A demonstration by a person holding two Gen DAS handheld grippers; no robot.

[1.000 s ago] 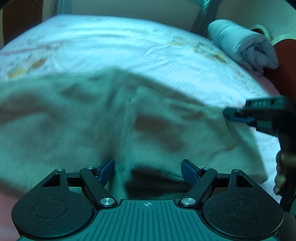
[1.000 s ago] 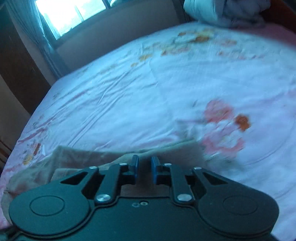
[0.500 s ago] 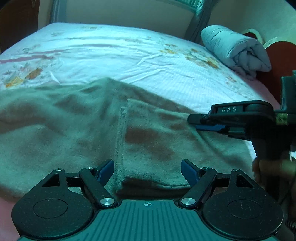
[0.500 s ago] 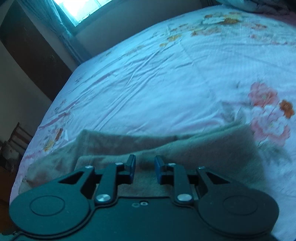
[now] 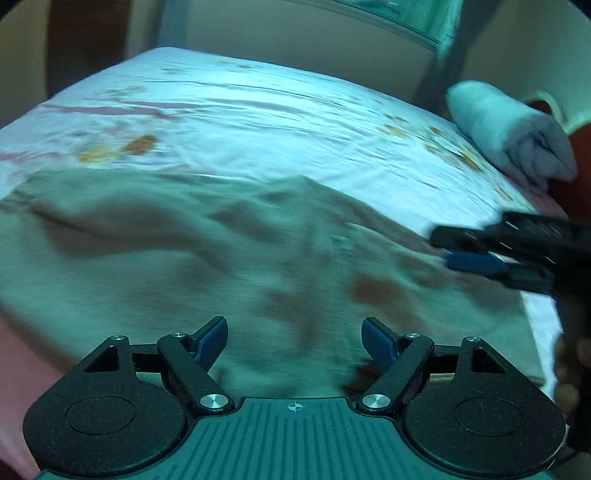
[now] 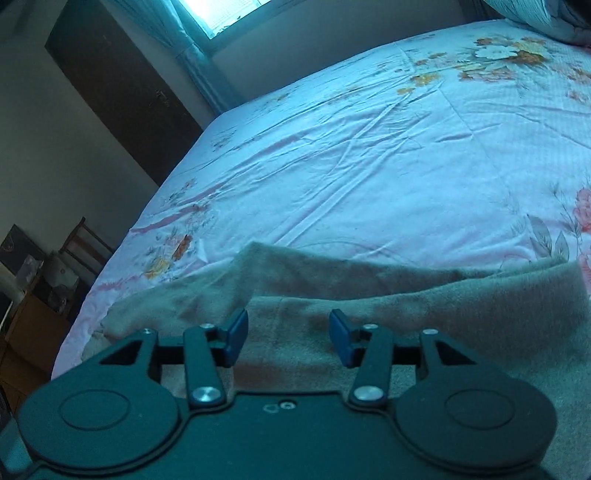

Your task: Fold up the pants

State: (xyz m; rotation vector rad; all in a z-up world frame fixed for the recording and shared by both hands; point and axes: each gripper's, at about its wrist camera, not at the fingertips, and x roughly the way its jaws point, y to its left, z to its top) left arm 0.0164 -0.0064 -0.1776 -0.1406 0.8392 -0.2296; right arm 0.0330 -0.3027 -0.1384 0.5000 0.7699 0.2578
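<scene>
Pants (image 6: 424, 317): grey-brown, soft cloth, lying flat along the near edge of the bed, folded over so that one layer rests on another; a fold edge runs across the top layer in the right wrist view. In the left wrist view the same cloth (image 5: 207, 266) spreads wide from left to right, blurred.

Bed sheet (image 6: 369, 155): pale pink with flower prints, creased, covering the whole bed beyond the pants.

Left gripper (image 5: 294, 338): low over the near part of the pants, blue fingers (image 5: 212, 338) spread wide, nothing between them but the cloth lying below; whether the tips touch the cloth cannot be told.

Right gripper (image 6: 289, 338): over the folded layer, blue fingers (image 6: 236, 334) partly apart, jaws having just been opening, no cloth pinched between them. It also shows from the side at the right edge of the left wrist view (image 5: 472, 262), above the right end of the pants, with part of a hand (image 5: 569, 369) below it.

Rolled blanket (image 5: 513, 140): pale, at the far right of the bed.

Wardrobe (image 6: 122, 92): dark, against the far left wall.

Window (image 6: 229, 14): bright, with a curtain (image 6: 199, 62) beside it.

Chair (image 6: 85, 247): wooden, left of the bed, near a cluttered low cabinet (image 6: 33, 325).
</scene>
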